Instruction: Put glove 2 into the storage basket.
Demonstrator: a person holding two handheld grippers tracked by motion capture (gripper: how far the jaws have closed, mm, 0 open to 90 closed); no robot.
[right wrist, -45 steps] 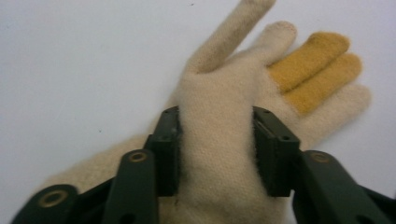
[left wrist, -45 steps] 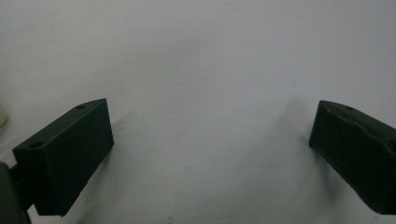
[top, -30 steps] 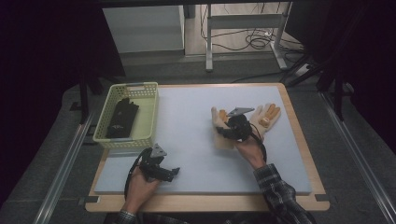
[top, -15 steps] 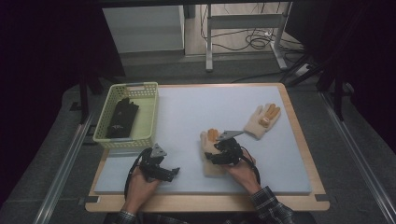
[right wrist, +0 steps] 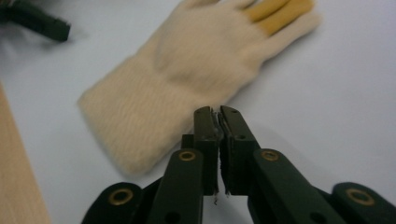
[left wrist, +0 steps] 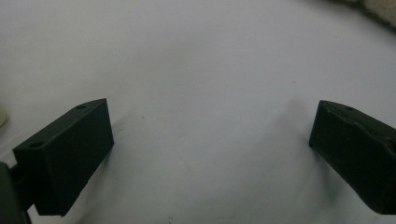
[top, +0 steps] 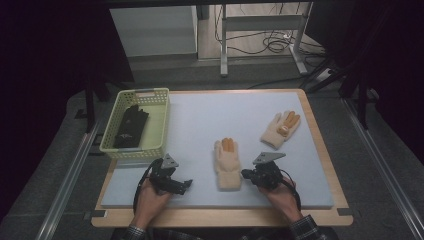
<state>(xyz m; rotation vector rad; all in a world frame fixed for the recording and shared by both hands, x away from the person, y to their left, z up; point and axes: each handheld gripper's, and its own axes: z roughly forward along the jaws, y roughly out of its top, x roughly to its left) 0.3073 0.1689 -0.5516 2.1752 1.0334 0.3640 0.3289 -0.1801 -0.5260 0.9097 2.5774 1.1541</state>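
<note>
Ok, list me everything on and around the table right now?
near glove: 1, cream with orange fingers, flat at front centre of mat
far glove: 1, cream and orange, right rear
basket: 1, pale yellow-green, left edge
black gloves: dark bundle, count unclear, inside basket
mat: 1, pale grey, on wooden table
left tool: black, open, front left
right tool: black, shut, empty, beside near glove's cuff

Glove (top: 227, 162) between hand-held grippers (basket (top: 159, 125) far-left)

No readable text, labels, brands or numbers on anything in view.
</note>
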